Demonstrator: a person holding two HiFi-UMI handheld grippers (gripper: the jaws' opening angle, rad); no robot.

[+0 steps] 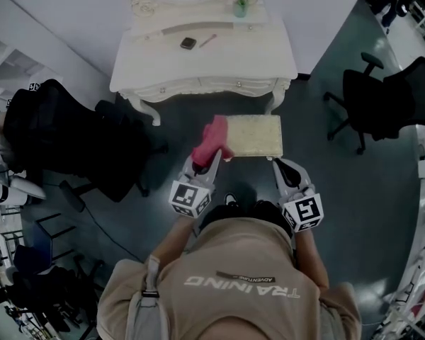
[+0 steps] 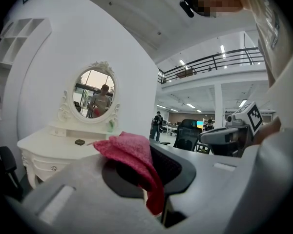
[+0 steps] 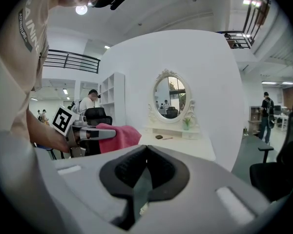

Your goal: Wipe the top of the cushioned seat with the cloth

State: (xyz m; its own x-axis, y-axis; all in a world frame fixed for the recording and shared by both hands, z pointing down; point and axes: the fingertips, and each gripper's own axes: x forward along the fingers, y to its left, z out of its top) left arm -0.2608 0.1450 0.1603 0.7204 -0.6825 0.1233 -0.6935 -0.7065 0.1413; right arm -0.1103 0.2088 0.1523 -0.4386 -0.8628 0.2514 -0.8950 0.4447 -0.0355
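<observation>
Left gripper [image 2: 154, 194]: jaws pinched on the pink cloth [image 2: 132, 152]. One fold is caught between the pads; the rest bunches up and over the left jaw.
Head view: cloth sits over the 9 o'clock edge of the cushioned seat [image 1: 256, 134]. Cannot tell whether it presses on the top or hangs just above it.

Right gripper [image 3: 142, 177]: jaws pressed together, tips meeting, nothing between them. In the head view its tips are just off the seat's 5 o'clock corner; contact with the seat unclear. From its own view, the left gripper and cloth show at 9 o'clock.

Seat: rectangular, cream top, long side running 9 to 3 o'clock, standing on dark floor [image 1: 198, 122] at 12 o'clock from the person.

Beyond the seat, further toward 12 o'clock: white dressing table [image 1: 212, 59] with curved legs and an oval mirror [image 2: 94, 92] in a carved frame. On the tabletop:
- a small dark object [image 1: 188, 43] near the middle
- a thin pink stick [image 1: 207, 40] just beside it at 3 o'clock
- a green item [image 1: 241, 6] at the back, toward 1 o'clock

Black office chair [image 1: 365, 105] at 3 o'clock of the seat, well apart. Dark, bulky chair [image 1: 71, 137] at 9 o'clock.
</observation>
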